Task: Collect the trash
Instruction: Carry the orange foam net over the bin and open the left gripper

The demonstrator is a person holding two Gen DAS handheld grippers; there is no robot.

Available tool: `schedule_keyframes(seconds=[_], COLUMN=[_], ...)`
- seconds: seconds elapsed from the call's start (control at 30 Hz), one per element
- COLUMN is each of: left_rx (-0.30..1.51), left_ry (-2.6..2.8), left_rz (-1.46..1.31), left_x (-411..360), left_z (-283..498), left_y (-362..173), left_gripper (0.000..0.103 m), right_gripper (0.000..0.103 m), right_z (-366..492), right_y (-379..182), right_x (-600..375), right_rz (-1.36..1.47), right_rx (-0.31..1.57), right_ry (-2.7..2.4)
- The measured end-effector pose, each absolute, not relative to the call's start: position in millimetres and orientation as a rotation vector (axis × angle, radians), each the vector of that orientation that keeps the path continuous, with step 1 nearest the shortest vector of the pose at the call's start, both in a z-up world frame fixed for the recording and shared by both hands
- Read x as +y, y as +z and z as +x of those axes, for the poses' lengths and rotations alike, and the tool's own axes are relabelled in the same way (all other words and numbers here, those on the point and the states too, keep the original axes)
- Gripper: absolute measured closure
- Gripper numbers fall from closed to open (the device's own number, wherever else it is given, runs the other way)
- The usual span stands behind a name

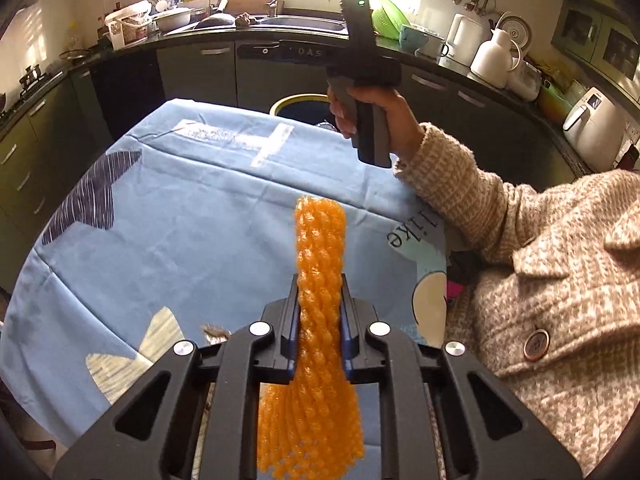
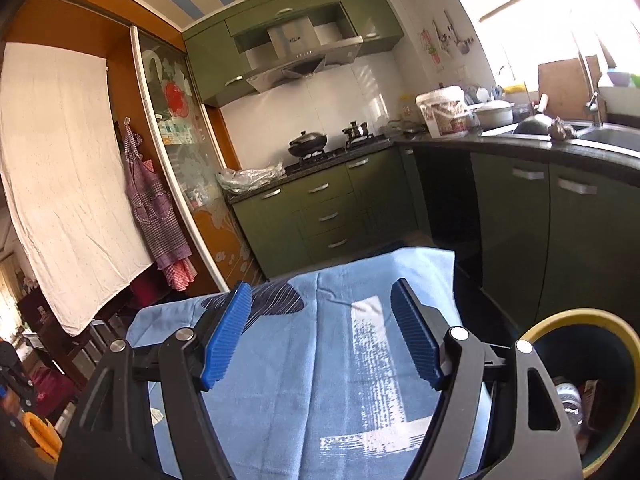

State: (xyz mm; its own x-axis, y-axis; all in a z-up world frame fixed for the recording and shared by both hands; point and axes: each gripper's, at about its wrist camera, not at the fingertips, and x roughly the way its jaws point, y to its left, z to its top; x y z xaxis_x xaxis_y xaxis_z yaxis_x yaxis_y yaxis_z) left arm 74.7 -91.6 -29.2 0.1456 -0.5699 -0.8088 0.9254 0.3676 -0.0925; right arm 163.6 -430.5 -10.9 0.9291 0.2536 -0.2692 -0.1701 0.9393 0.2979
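My left gripper (image 1: 319, 280) is shut on an orange foam fruit net (image 1: 318, 264), which sticks out past the fingertips and hangs below them, above the blue tablecloth (image 1: 180, 216). My right gripper (image 2: 322, 292) is open and empty, held above the far part of the cloth (image 2: 328, 380); in the left wrist view a hand holds its handle (image 1: 368, 120) up over the far table edge. A yellow-rimmed trash bin (image 2: 576, 316) with some trash inside stands beyond the table at the right; its rim (image 1: 298, 101) shows behind the table.
A small brown scrap (image 1: 214, 331) lies on the cloth near the left gripper. The person's tweed sleeve (image 1: 520, 240) is at the right. Green kitchen cabinets (image 2: 516, 216), a sink (image 2: 608, 136) and a cluttered counter surround the table.
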Motion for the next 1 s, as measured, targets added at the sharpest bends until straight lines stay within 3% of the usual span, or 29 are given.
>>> schedule_keyframes(seconds=[0.23,0.4,0.63,0.93,1.0], left_rx=[0.881,0.893,0.909,0.934,0.944], left_ry=[-1.19,-1.254,-1.258,-1.092,-1.065], left_rz=[0.545,0.545,0.612,0.748,0.772], left_x=[-190.3,-288.8,-441.2,-551.2,-562.1], left_z=[99.5,133.5,176.7,225.1,229.4], left_y=[-9.3,-9.5,-46.0,-114.3,-125.0], left_gripper=[0.088,0.088,0.088,0.087,0.08], right_gripper=[0.026,0.026,0.025,0.025,0.025], right_z=[73.4,-8.4,-92.7,-132.0,-129.2], right_y=[43.4,51.6,30.6,-10.7,-16.8], right_x=[-480.3,-537.1,-595.3,-638.5,-642.9], right_rz=[0.148,0.101,0.112,0.194,0.212], right_rx=[0.148,0.091,0.13,0.2,0.212], right_ry=[-0.026,-0.228,-0.383,-0.445,-0.443])
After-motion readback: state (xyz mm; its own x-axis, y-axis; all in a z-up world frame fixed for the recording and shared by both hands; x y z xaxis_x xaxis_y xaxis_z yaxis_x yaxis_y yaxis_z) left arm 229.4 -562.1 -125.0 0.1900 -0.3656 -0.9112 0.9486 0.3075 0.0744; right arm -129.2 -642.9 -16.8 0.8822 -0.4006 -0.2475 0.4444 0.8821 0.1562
